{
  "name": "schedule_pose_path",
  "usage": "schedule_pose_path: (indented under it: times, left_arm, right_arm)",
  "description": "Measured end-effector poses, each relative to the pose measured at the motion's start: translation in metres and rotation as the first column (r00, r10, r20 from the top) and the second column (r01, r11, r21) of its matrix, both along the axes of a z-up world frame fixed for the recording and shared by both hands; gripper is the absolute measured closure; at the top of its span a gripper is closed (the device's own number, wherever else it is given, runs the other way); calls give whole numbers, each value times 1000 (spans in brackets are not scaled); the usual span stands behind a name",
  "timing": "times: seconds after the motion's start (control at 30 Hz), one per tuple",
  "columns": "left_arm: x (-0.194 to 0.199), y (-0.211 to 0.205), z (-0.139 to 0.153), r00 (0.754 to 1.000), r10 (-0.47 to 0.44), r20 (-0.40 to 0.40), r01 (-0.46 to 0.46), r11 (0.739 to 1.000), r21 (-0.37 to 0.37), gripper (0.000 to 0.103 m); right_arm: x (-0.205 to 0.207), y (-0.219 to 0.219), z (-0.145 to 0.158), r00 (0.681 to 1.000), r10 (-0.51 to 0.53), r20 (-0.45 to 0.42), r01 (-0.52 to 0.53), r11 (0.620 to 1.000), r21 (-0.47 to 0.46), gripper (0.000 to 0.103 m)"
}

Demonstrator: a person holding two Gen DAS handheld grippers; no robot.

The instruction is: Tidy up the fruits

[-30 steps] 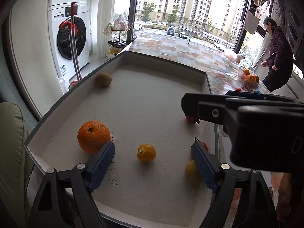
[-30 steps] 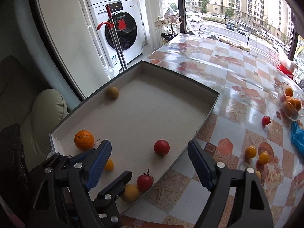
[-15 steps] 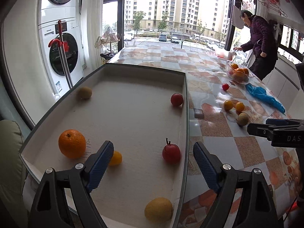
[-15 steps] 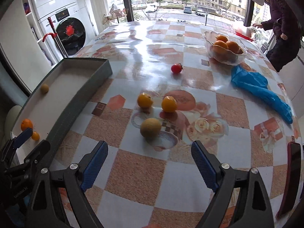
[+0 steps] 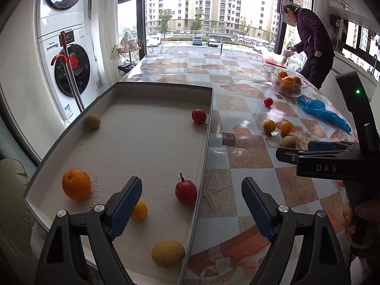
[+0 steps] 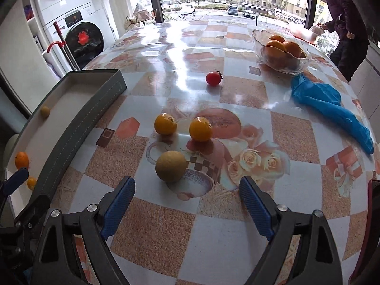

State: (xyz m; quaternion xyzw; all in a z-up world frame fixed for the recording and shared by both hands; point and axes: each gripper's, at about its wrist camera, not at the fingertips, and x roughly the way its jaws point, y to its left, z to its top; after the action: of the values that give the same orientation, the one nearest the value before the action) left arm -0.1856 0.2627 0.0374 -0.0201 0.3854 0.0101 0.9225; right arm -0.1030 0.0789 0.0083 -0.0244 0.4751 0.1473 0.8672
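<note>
A shallow grey tray [image 5: 209, 130] holds an orange [image 5: 76, 184], two red tomatoes [image 5: 186, 192] [image 5: 199, 116], a small yellow fruit [image 5: 139, 211], a lemon [image 5: 168, 253] and a brownish fruit [image 5: 92, 121]. My left gripper [image 5: 191, 187] hangs open over the tray's near right rim, holding nothing. On the table lie two yellow-orange fruits [image 6: 165, 124] [image 6: 200, 128], a tan round fruit [image 6: 171, 166] and a red tomato [image 6: 213, 78]. My right gripper [image 6: 187, 182] hovers just short of the tan fruit. Its jaws are closing slightly with nothing between them.
A glass bowl of oranges [image 6: 280, 52] stands at the back right, with a blue glove [image 6: 332, 104] lying in front of it. A person [image 6: 344, 11] stands at the table's far right end. A washing machine [image 5: 68, 59] is beyond the tray on the left.
My right gripper has swung from over the tray to the loose fruits on the table and come lower over them. My left gripper has shifted right along the tray's near side.
</note>
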Motion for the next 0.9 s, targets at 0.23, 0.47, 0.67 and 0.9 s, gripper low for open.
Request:
schedule_pose_path:
  times: [0.23,0.47,0.67,0.9]
  left_arm:
    - [13,-21,20,998,-67,-1,67,997,38,16]
    - [55,-66,16,988,-144,-58,140,987,-72,16]
    - [102,-97,-9,988,-116,-98,117,993,4,16]
    - [130,-111,-18,986,-122,-112,129,990,58,21]
  right_arm:
    - [-3,-6,5,1000,11,28,-13,999,48,74]
    - [-29,-89,5,993,-103,48,102,994,33,74]
    - [-52,-130,0,982,-165,94,164,986,14,74]
    - [-56,-139,-1,981,-164,105,159,986,50,73]
